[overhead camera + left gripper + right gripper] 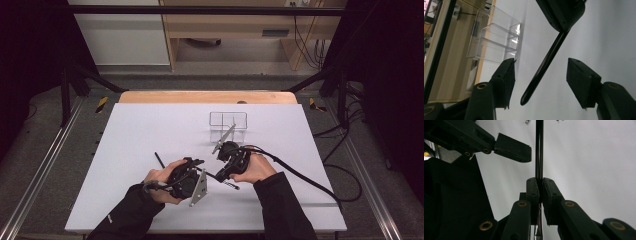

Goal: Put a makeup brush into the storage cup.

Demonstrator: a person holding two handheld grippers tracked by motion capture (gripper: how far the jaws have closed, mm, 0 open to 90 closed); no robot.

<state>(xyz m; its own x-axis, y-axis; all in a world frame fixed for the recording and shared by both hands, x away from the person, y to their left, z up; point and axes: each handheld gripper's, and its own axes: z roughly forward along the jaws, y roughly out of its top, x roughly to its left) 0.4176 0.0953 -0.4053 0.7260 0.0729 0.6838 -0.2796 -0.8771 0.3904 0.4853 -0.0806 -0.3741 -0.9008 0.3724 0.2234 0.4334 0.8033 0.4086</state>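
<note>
A slim black pen [539, 150] is clamped between the jaws of my right gripper [539, 188], which is shut on its barrel. In the high view the right gripper [220, 175] sits at table centre and the pen's [231, 184] clip end sticks out behind it. My left gripper [541, 77] stands open with the pen's [544, 67] rounded free end between its pads, touching neither. From above, the left gripper [202, 170] faces the right one closely. A second black pen [159, 160] lies on the white sheet to the left.
A clear plastic compartment box [228, 125] stands behind the grippers, also seen as the clear box [494, 37] in the left gripper view. The white sheet [150, 125] covers the table, with a wooden edge [207, 96] at the back. Cables trail right.
</note>
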